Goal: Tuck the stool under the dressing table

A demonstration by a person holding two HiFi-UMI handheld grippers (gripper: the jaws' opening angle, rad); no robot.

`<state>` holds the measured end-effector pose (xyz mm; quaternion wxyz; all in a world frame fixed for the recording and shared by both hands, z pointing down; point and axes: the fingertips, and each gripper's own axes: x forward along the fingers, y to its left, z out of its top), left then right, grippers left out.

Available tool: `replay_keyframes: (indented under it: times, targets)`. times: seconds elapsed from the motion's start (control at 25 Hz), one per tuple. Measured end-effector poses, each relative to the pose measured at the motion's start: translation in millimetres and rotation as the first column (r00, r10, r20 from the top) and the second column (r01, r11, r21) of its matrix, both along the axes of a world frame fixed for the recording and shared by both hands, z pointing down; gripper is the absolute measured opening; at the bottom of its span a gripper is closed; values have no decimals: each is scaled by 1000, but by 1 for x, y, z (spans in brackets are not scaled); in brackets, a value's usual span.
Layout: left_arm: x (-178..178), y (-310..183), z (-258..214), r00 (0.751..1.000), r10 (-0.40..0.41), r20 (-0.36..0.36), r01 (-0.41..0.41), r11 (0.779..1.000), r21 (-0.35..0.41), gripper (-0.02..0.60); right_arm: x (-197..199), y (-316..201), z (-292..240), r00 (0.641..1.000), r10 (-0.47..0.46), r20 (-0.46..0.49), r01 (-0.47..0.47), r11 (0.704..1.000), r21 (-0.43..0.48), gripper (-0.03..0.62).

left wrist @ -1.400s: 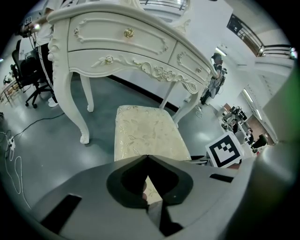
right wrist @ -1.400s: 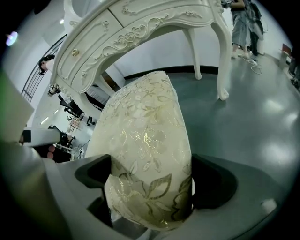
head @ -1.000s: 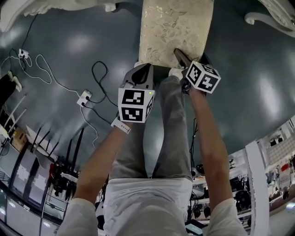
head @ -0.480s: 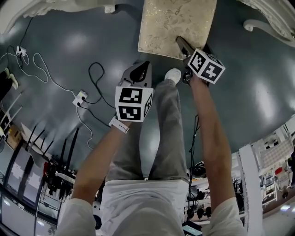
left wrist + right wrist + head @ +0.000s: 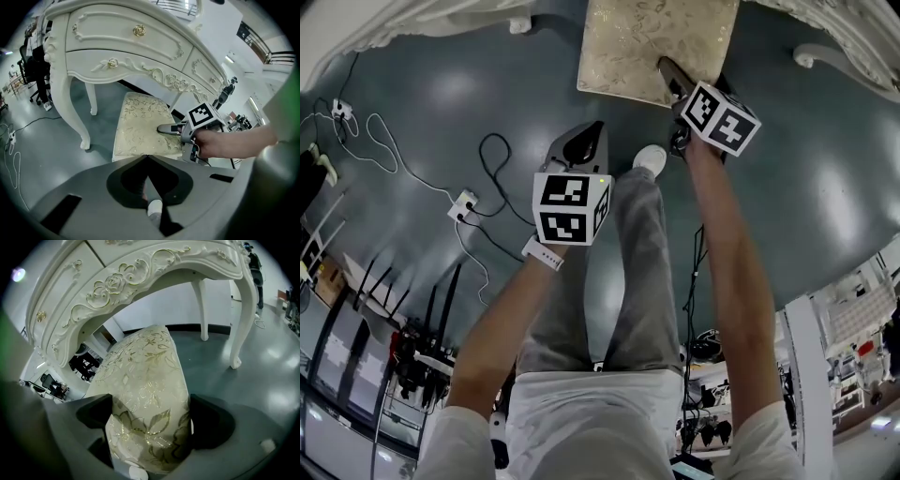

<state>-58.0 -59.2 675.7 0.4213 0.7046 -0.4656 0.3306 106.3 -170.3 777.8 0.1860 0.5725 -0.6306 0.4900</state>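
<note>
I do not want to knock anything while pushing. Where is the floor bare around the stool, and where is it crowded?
Bare: the floor right of the stool, up to the dressing table's curved right leg, and the strip between the stool and the left leg. Crowded: left of the left gripper, where cables and a power strip lie.

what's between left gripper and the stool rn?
Only bare grey-blue floor, seen in the head view: the left gripper, jaws shut, sits short of the cream gold-patterned upholstered stool.
</note>
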Motion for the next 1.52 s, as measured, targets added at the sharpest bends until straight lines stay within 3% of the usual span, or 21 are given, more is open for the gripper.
replay_keyframes:
  times: [0.84,1.28,1.4,1.52]
  targets:
    - [-22,-21,-1,999,-37,-9,37,999,13,9,5,-100,-8,999,29,-41,-26,997,78,531]
    - [-24,-19,1,999,-36,-3,36,999,8,9,14,-118,-21,998,64,8,-64,987,146,528]
    - [-18,-19,1,1000,-28,-10,28,1000,8,9,8,-109,-25,1000,16,14,-18,987,162,529]
    - [-14,-19,0,1000,-21,-15,21,1000,7,9,-7,-98,-24,996,-89,-9,89,981,171,531]
